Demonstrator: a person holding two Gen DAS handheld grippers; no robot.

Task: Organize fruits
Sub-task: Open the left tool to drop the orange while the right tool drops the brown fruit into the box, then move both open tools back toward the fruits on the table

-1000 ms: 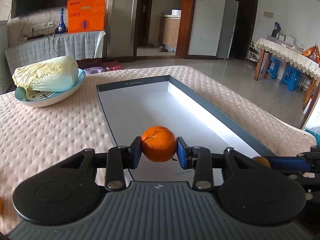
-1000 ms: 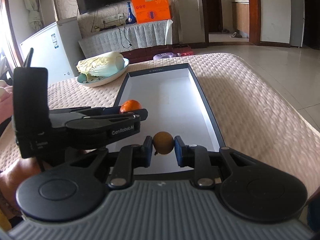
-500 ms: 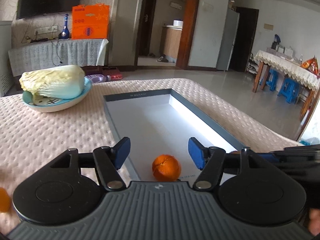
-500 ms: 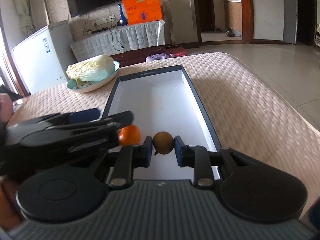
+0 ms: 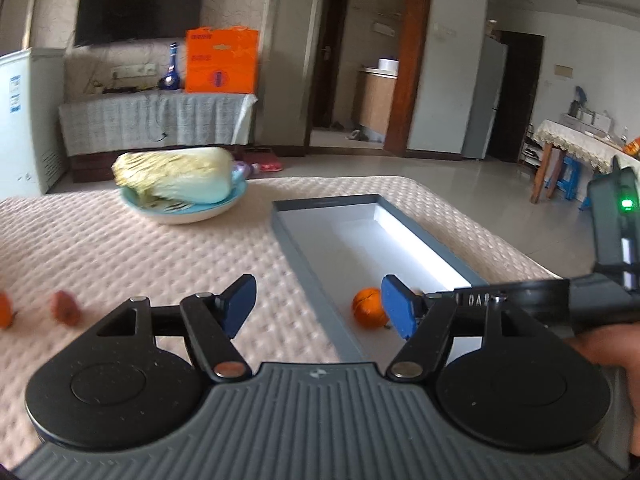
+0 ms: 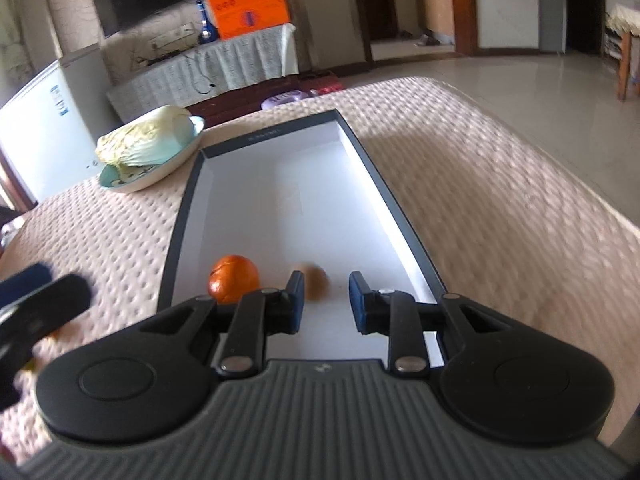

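An orange (image 5: 369, 306) (image 6: 233, 278) lies at the near end of the grey-rimmed white tray (image 5: 308, 256) (image 6: 184, 216). A small brown fruit (image 6: 316, 281) lies beside it in the tray. My left gripper (image 5: 318, 304) is open and empty, drawn back to the left of the tray. My right gripper (image 6: 325, 300) is open just behind the brown fruit, not touching it. On the cloth at far left lie a reddish-brown fruit (image 5: 65, 307) and another orange (image 5: 5, 311).
A bowl holding a napa cabbage (image 5: 180, 184) (image 6: 148, 148) stands at the back left of the tray. The table is covered with a pink bumpy cloth (image 5: 120, 248). The right gripper's body (image 5: 560, 304) reaches in from the right.
My left gripper let the orange go into the tray, opened and swung back to the left. My right gripper opened and released the brown fruit in the tray.
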